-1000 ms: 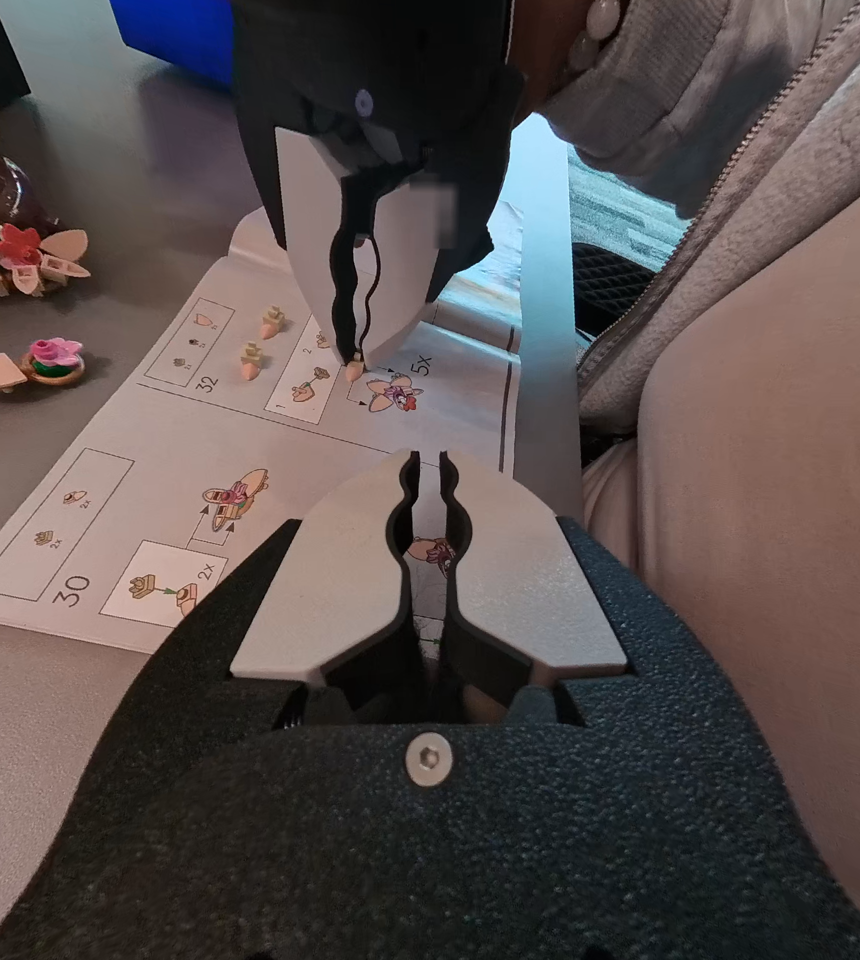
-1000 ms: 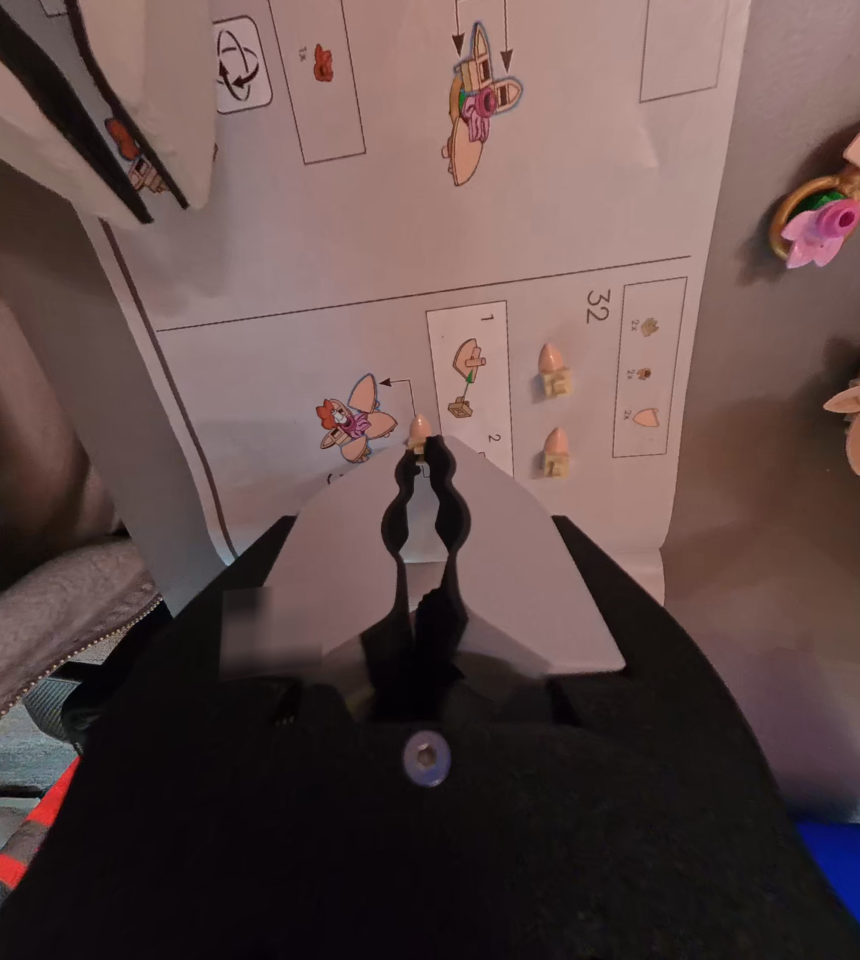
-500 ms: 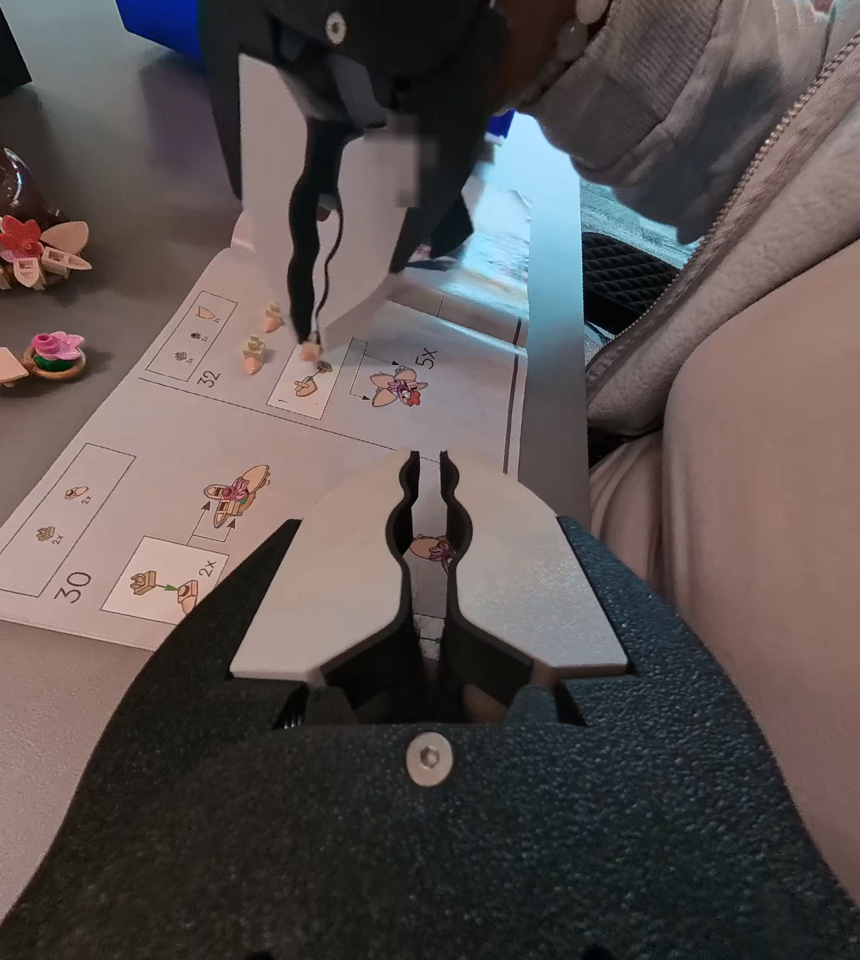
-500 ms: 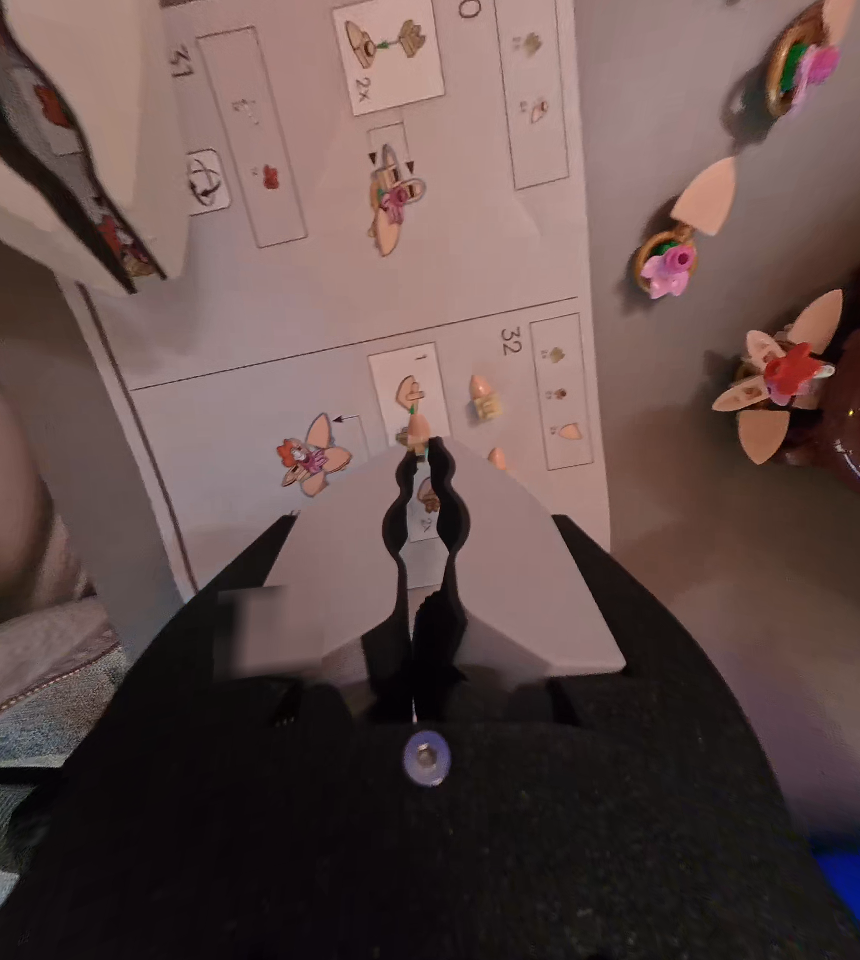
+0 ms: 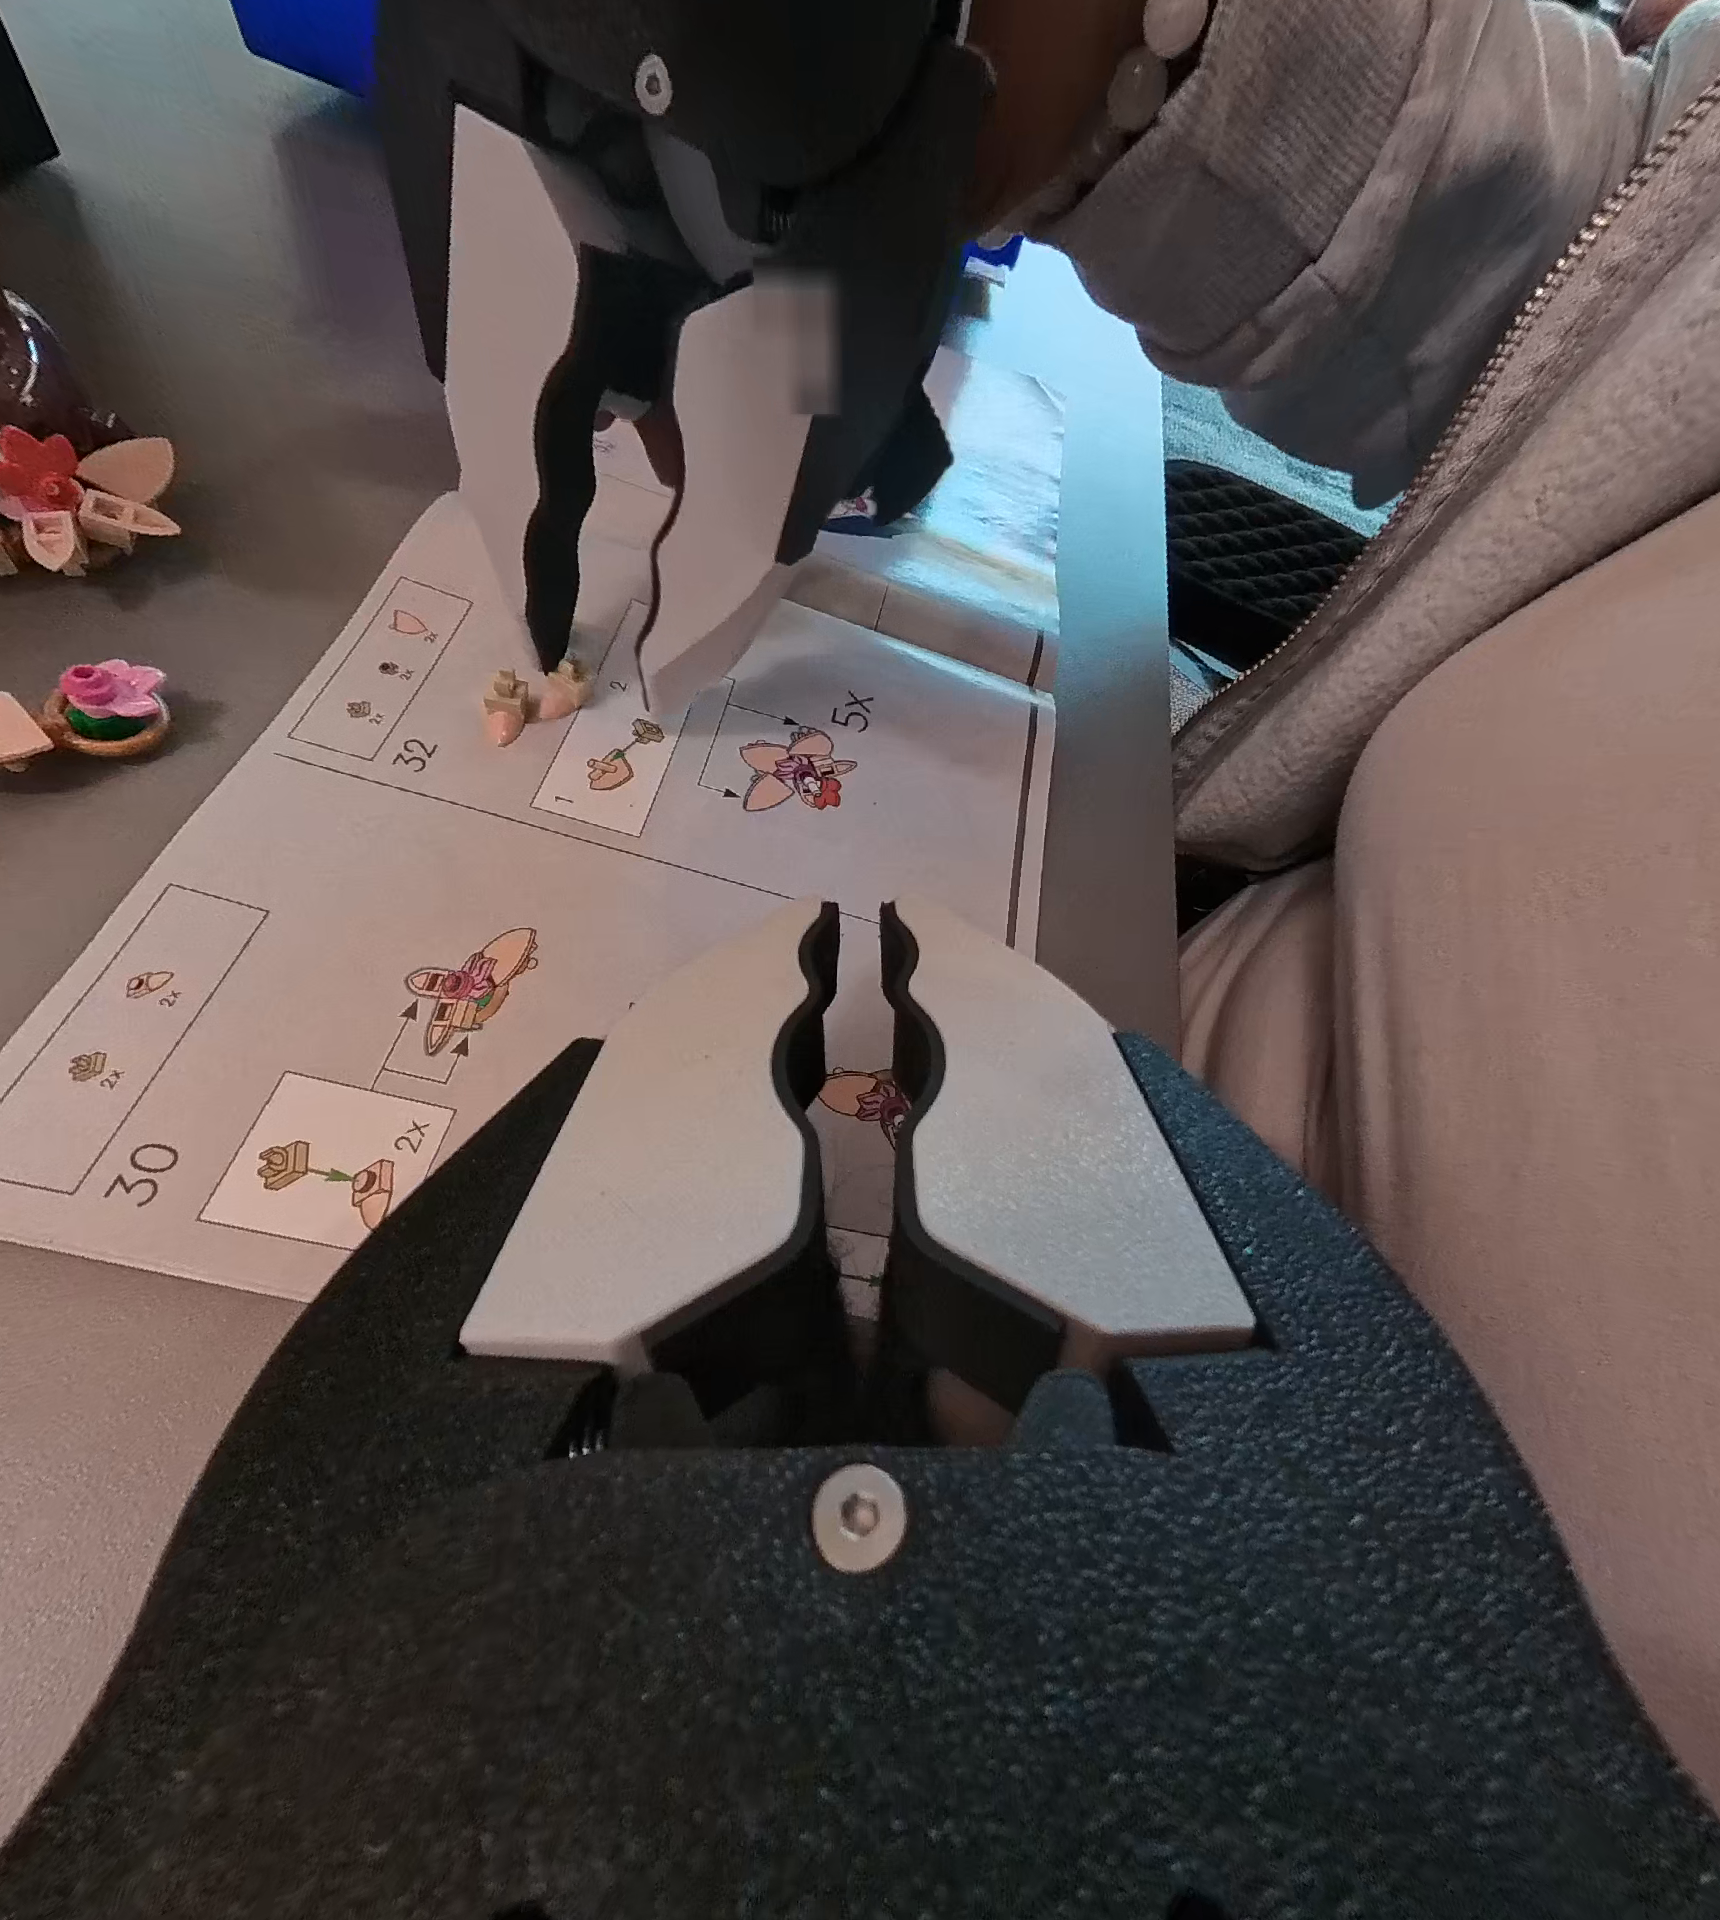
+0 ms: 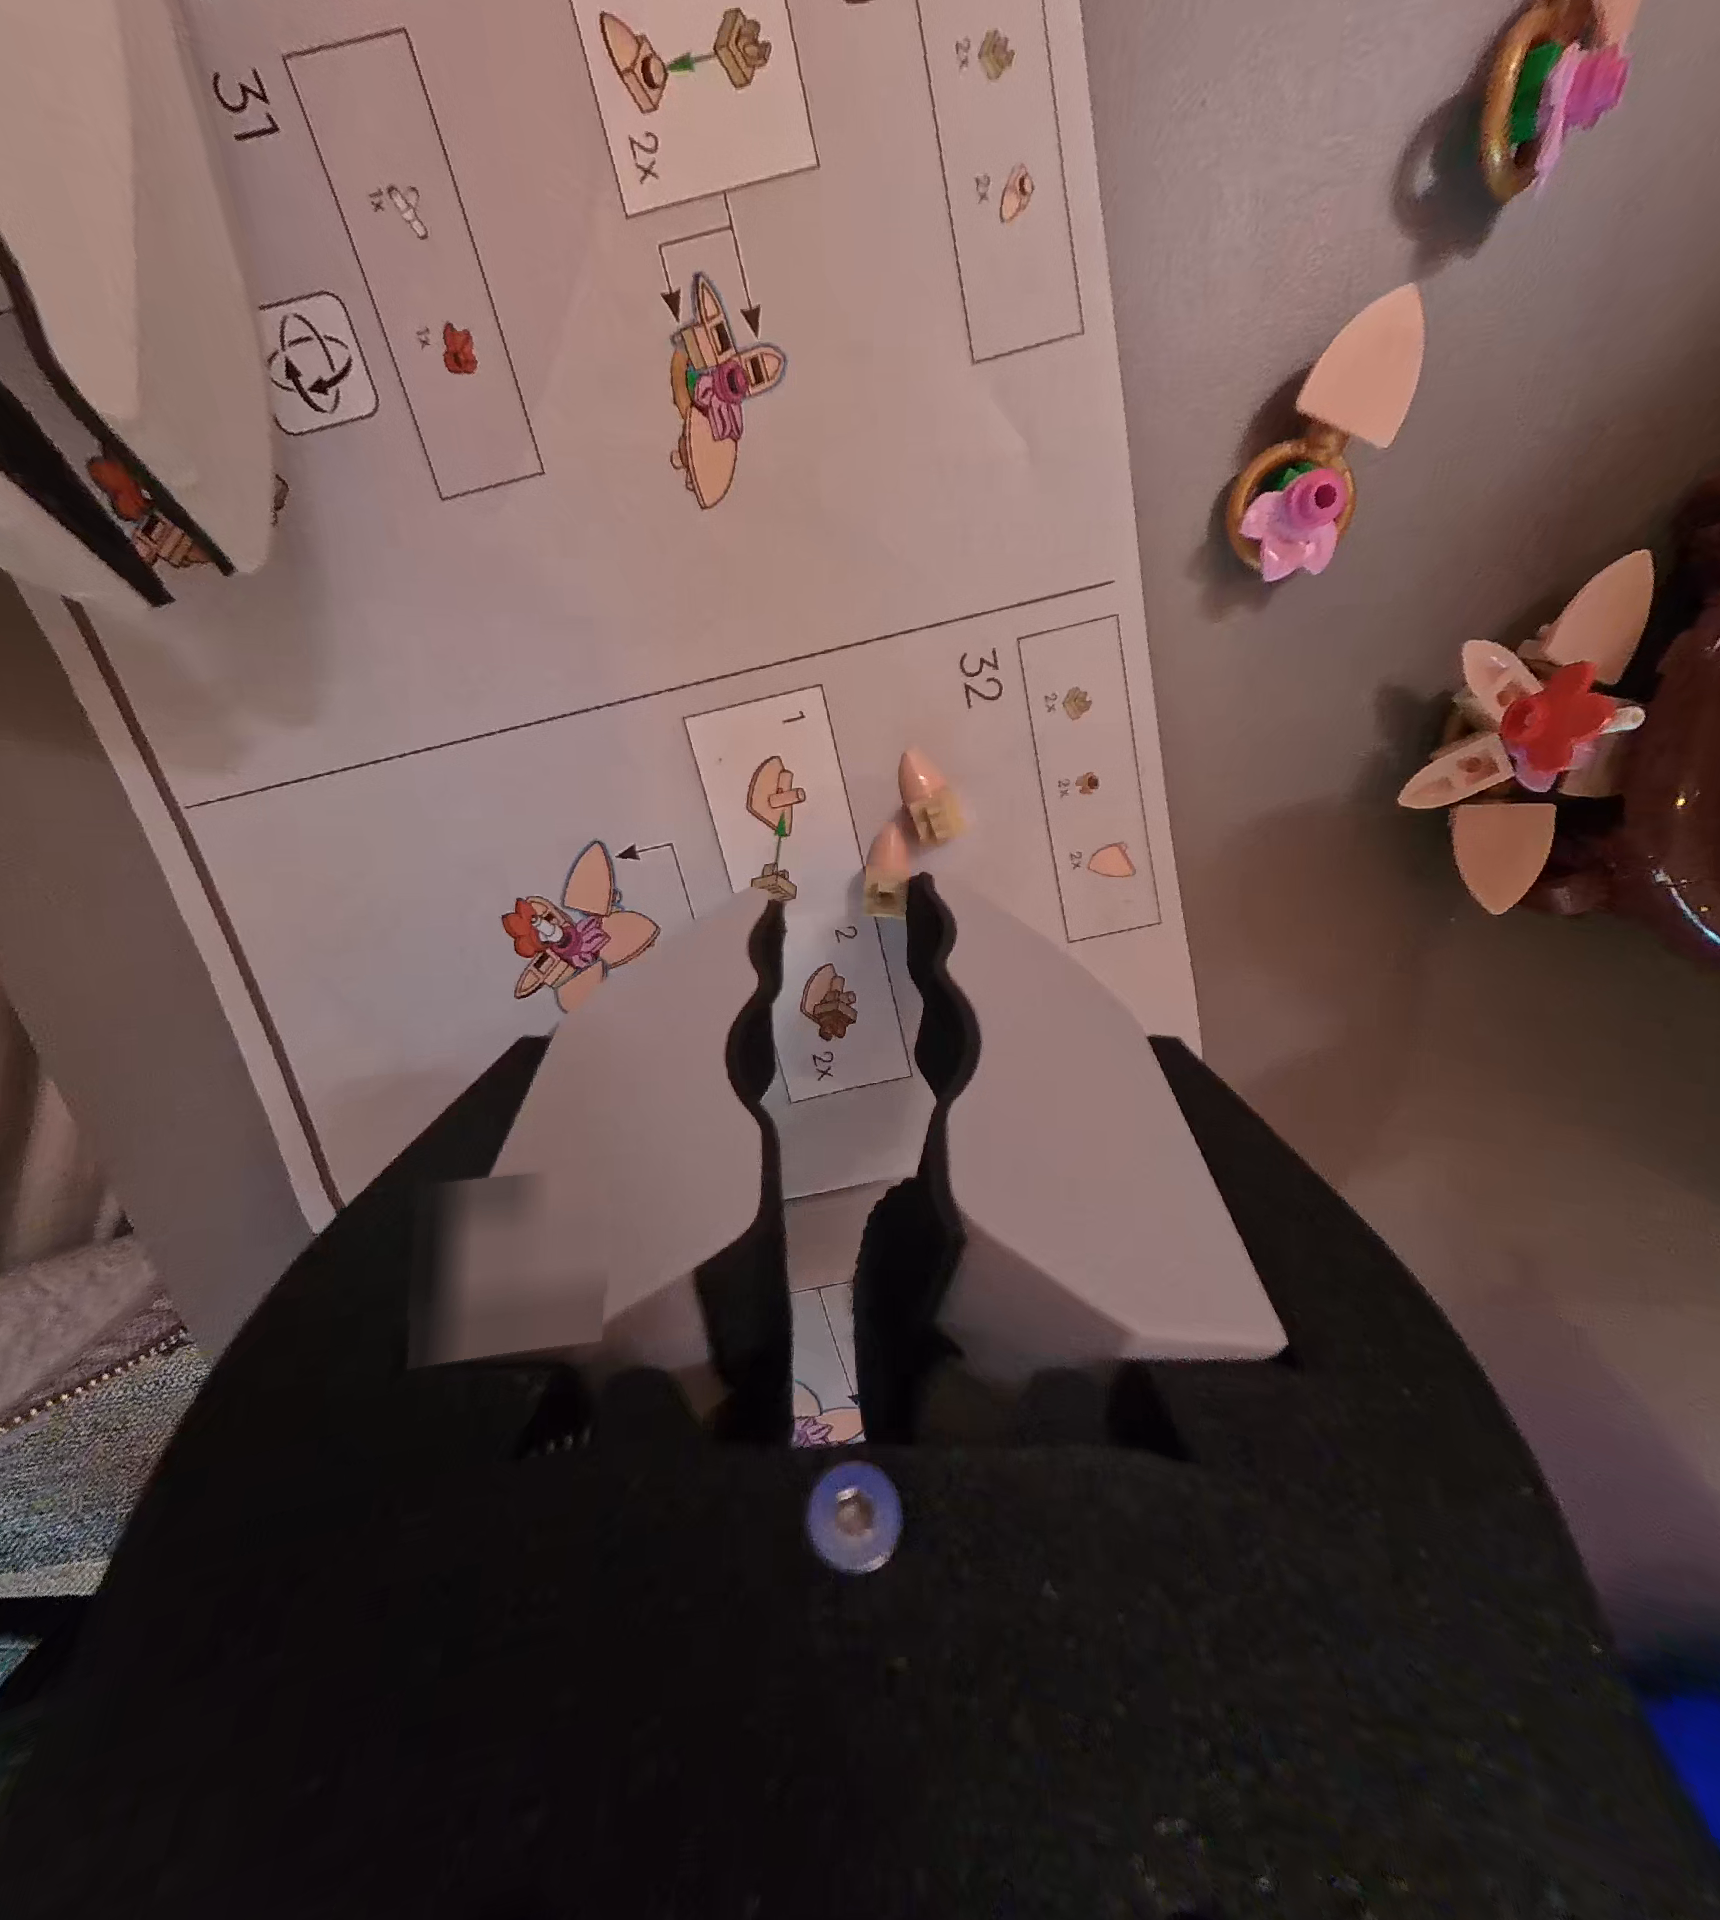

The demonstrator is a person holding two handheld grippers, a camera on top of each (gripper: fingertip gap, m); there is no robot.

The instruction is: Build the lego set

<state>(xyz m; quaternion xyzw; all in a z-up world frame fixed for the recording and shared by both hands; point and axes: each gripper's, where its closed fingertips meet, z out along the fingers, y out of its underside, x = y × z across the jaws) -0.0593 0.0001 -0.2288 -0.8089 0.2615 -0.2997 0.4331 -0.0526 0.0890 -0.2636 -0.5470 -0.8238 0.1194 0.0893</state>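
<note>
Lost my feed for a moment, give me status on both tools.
Right tool open, nothing held; fingertip beside small peach piece on instruction sheet. Left tool slightly parted, holding nothing, above the sheet. Second peach piece alongside.

I see matt white paper on the instruction sheet point(image 5: 523, 935) mid-frame, lying on a smooth matt grey tabletop point(image 5: 25, 1455). Left gripper point(image 5: 860, 914) at bottom centre: rough pebbled black plastic body w/ smooth matt grey fingers point(image 5: 690, 1143) and a shiny metal screw point(image 5: 860, 1525). Small petal pieces point(image 6: 913, 821) look like glossy plastic; sleeve point(image 5: 1355, 208), upper right, is soft ribbed cloth.
</note>
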